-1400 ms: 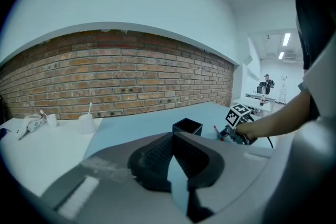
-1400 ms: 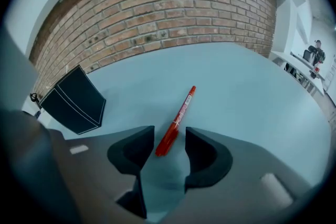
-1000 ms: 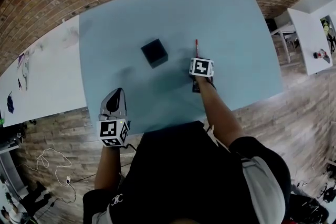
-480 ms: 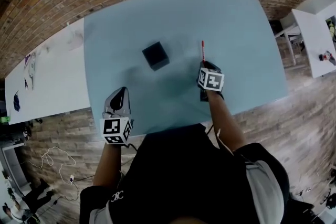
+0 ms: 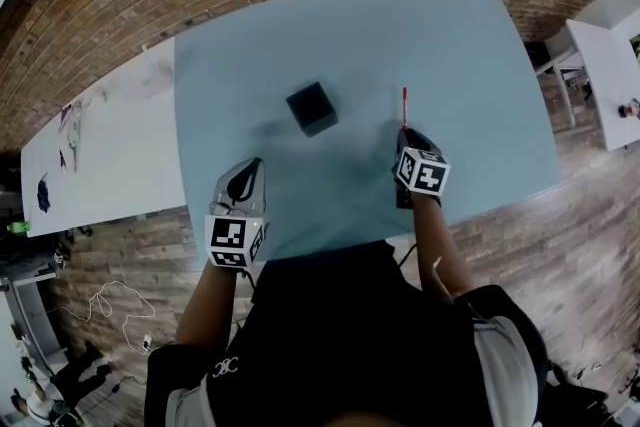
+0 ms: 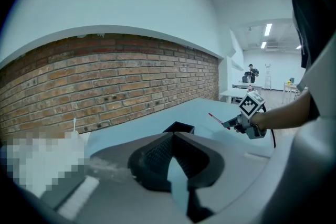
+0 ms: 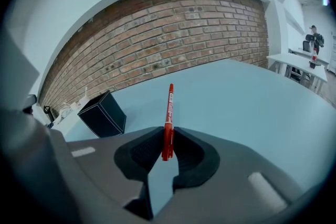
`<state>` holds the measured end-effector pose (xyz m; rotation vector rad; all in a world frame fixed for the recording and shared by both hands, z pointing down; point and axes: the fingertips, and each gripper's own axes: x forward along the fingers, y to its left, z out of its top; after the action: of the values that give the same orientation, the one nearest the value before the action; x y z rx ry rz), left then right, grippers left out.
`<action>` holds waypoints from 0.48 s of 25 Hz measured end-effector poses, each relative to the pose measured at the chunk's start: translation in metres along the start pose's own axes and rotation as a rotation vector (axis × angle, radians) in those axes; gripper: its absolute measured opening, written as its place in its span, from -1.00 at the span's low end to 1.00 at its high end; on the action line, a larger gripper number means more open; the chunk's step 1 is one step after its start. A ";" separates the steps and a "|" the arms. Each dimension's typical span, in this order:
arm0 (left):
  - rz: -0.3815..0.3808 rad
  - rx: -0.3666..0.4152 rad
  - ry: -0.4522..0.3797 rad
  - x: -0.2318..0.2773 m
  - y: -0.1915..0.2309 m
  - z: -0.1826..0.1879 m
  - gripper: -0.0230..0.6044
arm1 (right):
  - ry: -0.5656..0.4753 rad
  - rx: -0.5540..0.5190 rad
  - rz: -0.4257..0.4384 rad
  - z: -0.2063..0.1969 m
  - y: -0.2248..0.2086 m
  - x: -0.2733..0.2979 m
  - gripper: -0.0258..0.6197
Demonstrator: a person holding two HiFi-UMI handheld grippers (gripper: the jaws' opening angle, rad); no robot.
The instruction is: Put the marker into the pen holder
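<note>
A red marker (image 5: 404, 105) sticks out from my right gripper (image 5: 405, 129), which is shut on its lower end above the blue table (image 5: 350, 15). In the right gripper view the marker (image 7: 168, 113) stands between the pads of the right gripper (image 7: 167, 136) and points away from me. The pen holder (image 5: 311, 107), a black open-topped cube, stands left of it; it is at the left in the right gripper view (image 7: 102, 113). My left gripper (image 5: 250, 169) hovers near the table's front edge, shut and empty (image 6: 173, 135), with the pen holder (image 6: 179, 126) just beyond its tips.
A white table (image 5: 100, 145) with small items adjoins the blue one on the left. Another white table (image 5: 600, 65) stands off to the right. Cables (image 5: 110, 305) lie on the brick-patterned floor. A person (image 7: 313, 39) stands far back in the room.
My right gripper has risen off the table with the marker held in it, and the marker now points up and away. The left gripper has shifted slightly.
</note>
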<state>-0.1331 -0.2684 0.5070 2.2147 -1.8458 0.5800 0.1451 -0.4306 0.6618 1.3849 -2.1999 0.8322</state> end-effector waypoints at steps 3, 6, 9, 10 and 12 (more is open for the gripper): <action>-0.035 0.034 0.001 -0.008 0.007 -0.010 -0.90 | -0.029 0.005 -0.006 0.000 0.014 -0.004 -0.72; -0.055 0.033 0.004 -0.025 0.025 -0.028 -0.90 | -0.045 -0.017 -0.030 -0.005 0.035 -0.011 -0.71; -0.056 -0.002 0.000 -0.048 0.054 -0.047 -0.90 | -0.056 -0.038 -0.064 -0.010 0.058 -0.019 -0.72; -0.054 -0.019 -0.005 -0.055 0.065 -0.054 -0.90 | -0.059 -0.050 -0.079 -0.011 0.065 -0.022 -0.72; -0.051 -0.063 -0.012 -0.068 0.085 -0.069 -0.90 | -0.065 -0.081 -0.110 -0.013 0.079 -0.029 -0.71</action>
<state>-0.2370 -0.1973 0.5327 2.2223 -1.7818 0.4926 0.0860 -0.3766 0.6325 1.4977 -2.1571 0.6614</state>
